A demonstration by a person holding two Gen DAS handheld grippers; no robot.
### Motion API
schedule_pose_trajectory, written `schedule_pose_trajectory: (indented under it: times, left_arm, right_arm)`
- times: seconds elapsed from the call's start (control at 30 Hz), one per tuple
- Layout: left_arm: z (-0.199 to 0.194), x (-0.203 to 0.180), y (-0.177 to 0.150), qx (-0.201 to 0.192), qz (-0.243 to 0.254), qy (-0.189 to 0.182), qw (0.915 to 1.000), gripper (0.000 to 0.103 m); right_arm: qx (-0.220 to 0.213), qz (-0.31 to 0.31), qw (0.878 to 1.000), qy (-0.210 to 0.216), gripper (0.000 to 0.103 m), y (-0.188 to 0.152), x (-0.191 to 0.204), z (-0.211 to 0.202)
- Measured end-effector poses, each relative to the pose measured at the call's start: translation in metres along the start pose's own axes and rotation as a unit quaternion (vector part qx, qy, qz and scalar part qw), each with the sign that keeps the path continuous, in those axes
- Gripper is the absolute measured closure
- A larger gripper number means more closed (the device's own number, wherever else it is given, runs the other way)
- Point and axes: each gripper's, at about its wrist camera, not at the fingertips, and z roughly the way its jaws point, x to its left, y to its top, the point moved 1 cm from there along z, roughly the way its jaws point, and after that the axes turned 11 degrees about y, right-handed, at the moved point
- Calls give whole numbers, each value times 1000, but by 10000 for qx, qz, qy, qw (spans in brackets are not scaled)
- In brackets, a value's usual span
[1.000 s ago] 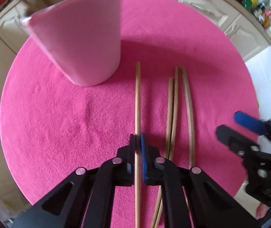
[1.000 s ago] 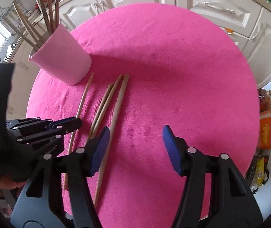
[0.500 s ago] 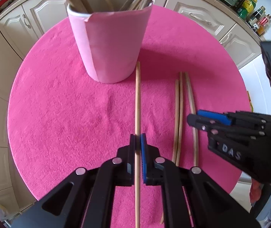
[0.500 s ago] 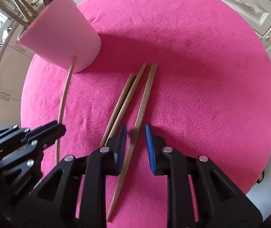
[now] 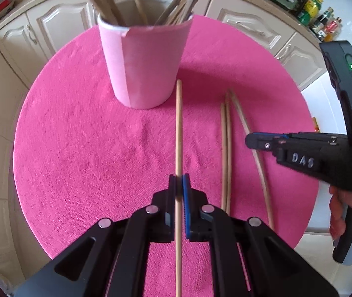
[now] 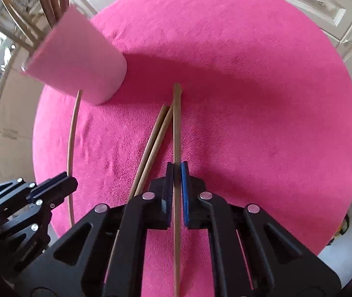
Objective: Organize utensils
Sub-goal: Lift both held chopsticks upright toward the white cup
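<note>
I hold two claws over a round bench covered in bright pink cloth. My left claw is clenched on a long pale wooden chopstick, gripped near its middle, its far tip just beside the base of the pale pink cylindrical cup, which already holds a sheaf of similar sticks. My right claw is clenched on a darker wooden chopstick, the outermost of the group on the cloth. Two more thin wooden chopsticks lie side by side on the cloth, just beside the one in my right claw and converging with it at their far ends. I judge the step in hand to be pick-up: both sticks are secured, neither yet delivered. The next move calls for tilting each stick upright above the cup mouth and lowering it in without knocking the cup. Cream panelled cabinet doors surround the bench; bottles stand on a counter beyond.
</note>
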Motion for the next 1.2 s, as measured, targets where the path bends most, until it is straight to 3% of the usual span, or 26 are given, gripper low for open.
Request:
schedule_pose_trajectory:
  times: [0.23, 0.47, 0.73, 1.0, 1.2]
  left_arm:
    - [-25, 0, -6, -445, 8, -134, 9989, 97]
    - [-65, 3, -11, -1278, -26, -390, 9910, 97]
    - [-105, 7, -5, -2152, -278, -488, 9750, 97]
    - [-128, 22, 16, -2619, -724, -442, 9614, 97]
    - [-141, 41, 41, -3030, -1160, -369, 9452, 97]
  right_arm:
    - [-401, 36, 9980, 480, 97, -2, 0, -38]
    - [-726, -204, 9928, 934, 97, -4, 20, -62]
    - [-1011, -410, 9859, 1265, 97, -6, 32, -91]
    - [-1280, -666, 9785, 1474, 97, 9, 48, -116]
    - [-1577, -930, 9704, 1577, 97, 29, 67, -134]
